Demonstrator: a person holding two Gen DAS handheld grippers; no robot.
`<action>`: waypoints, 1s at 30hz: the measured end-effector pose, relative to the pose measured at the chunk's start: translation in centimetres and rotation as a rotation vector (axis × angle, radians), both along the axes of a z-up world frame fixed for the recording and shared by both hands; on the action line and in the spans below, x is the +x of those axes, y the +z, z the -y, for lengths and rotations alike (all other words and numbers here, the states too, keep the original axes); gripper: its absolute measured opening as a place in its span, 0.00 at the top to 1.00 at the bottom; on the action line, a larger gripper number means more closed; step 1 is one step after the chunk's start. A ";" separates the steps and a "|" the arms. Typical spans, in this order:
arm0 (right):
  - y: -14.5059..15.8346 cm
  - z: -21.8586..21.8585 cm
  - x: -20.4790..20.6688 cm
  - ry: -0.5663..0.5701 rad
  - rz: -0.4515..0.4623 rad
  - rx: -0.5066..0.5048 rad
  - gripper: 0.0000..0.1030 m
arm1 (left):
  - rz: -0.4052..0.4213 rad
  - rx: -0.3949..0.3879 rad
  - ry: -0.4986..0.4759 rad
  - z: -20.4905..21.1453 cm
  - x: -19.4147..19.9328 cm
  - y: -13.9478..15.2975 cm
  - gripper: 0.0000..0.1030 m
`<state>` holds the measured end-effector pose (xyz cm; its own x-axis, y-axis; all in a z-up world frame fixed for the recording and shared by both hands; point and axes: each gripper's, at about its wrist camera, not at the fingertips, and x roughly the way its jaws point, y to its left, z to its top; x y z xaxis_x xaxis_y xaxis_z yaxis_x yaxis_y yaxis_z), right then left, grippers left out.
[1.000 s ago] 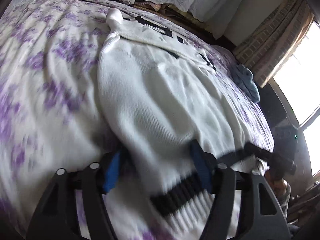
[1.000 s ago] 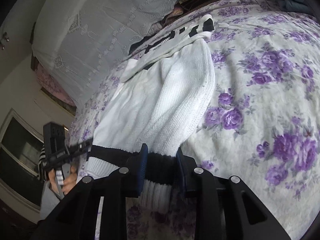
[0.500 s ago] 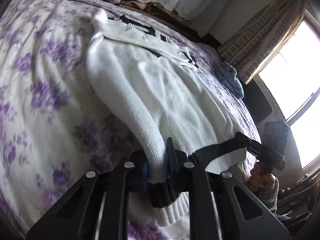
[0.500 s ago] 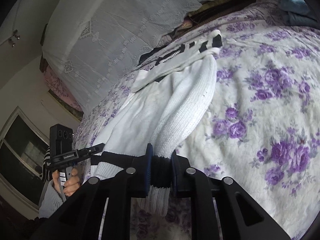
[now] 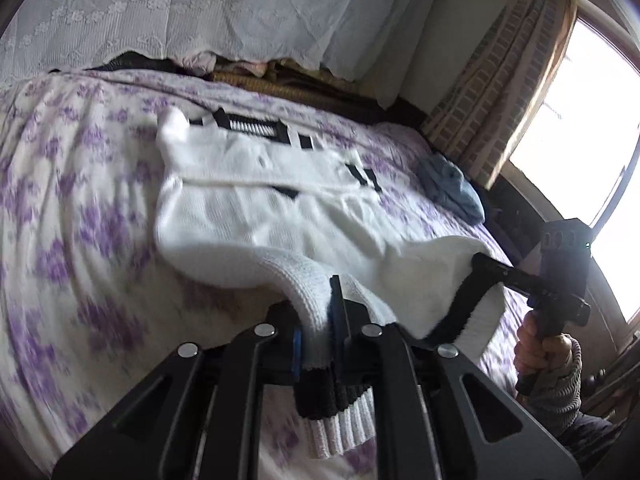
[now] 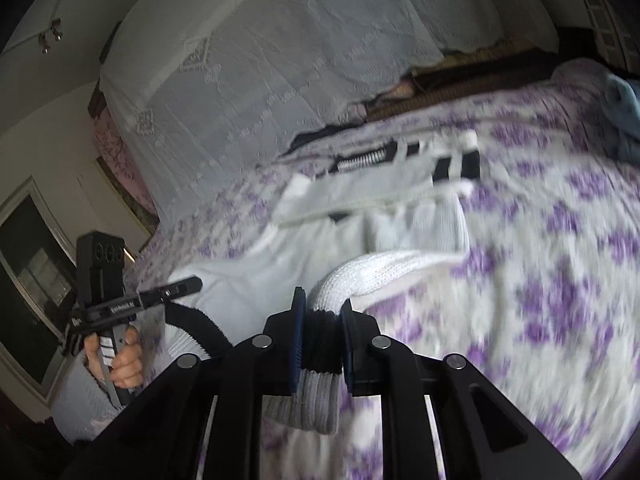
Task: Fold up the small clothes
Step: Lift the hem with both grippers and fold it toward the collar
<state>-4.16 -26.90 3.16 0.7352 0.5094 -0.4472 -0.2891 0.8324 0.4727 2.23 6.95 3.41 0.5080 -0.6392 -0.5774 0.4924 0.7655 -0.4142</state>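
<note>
From your left wrist camera, the bed [image 5: 60, 240] fills the lower frame under a white sheet printed with purple flowers, blurred toward the edges. A white lace cloth [image 5: 240, 12] hangs behind the head of the bed, with dark and pinkish fabric bunched below its edge. At right, a brick-patterned curtain [image 5: 504, 92] frames a bright window [image 5: 592, 128]. A blue garment [image 5: 452, 188] lies near the bed's far right edge. The white knit sweater [image 5: 260, 216] with black bands lies across the sheet, its near hem lifted. Your left gripper [image 5: 320, 340] is closing, its pads pressed on the ribbed hem. Your right gripper [image 5: 486, 266] holds the hem's other corner, with your right hand [image 5: 540, 354] on its handle.

From your right wrist camera, the same flowered sheet [image 6: 560, 280] spreads to the right, the lace cloth [image 6: 280, 60] rising behind it beside a pale wall. A dark-framed opening [image 6: 28, 280] stands at far left. Your right gripper [image 6: 322, 336] is clamped on the sweater's [image 6: 380, 216] black-banded hem. Your left gripper [image 6: 188, 286] grips the other corner.
</note>
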 end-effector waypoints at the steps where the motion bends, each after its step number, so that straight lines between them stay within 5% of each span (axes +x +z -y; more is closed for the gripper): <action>1: 0.5 0.2 0.7 -0.005 0.009 0.005 0.84 | 0.004 -0.005 0.008 0.0 0.6 0.3 0.90; 30: 2.5 2.5 22.2 -0.144 -0.072 0.117 0.84 | -0.019 -0.082 0.165 -0.2 19.3 2.1 0.90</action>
